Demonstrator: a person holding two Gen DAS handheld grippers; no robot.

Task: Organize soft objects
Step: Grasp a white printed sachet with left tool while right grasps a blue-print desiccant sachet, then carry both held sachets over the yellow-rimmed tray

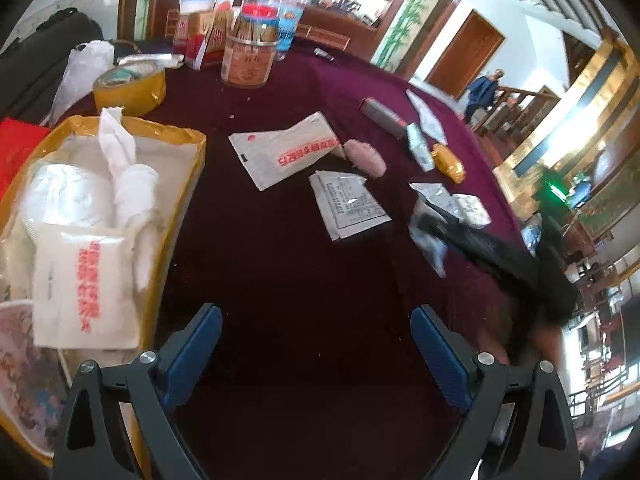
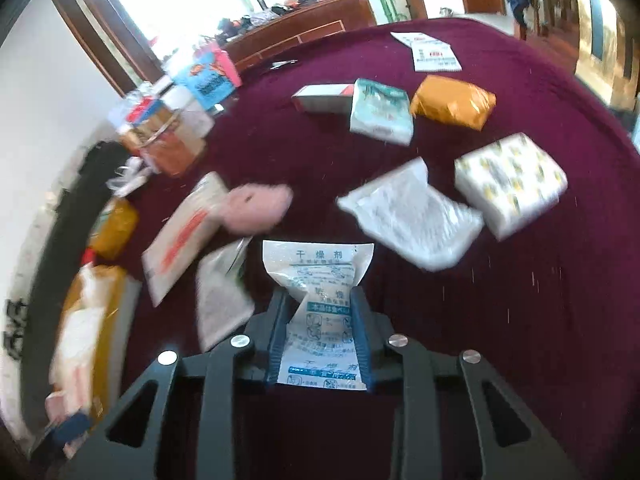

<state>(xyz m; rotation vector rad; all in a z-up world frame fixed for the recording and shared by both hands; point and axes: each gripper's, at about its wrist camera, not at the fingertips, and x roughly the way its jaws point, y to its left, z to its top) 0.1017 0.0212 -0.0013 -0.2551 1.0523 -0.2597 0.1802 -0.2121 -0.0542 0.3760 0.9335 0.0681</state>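
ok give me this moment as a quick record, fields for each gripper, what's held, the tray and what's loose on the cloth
left gripper: open, empty, above the cloth
right gripper: shut on desiccant packet
yellow tray: at left, holds white soft items and a red-printed pack
loose on maroon tablecloth: pink plush, orange pack, patterned tissue pack, clear-wrapped pack
image quality: right wrist view motion-blurred

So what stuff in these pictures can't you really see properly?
- Left wrist view: the right gripper is a dark smear; motion blur hides what it holds.
- Left wrist view: the yellow tray runs off the left edge, and its contents pile over each other.
- Right wrist view: the pink fluffy thing is too blurred to name.
- Right wrist view: the desiccant packet has its sides hidden by the pinching fingers.
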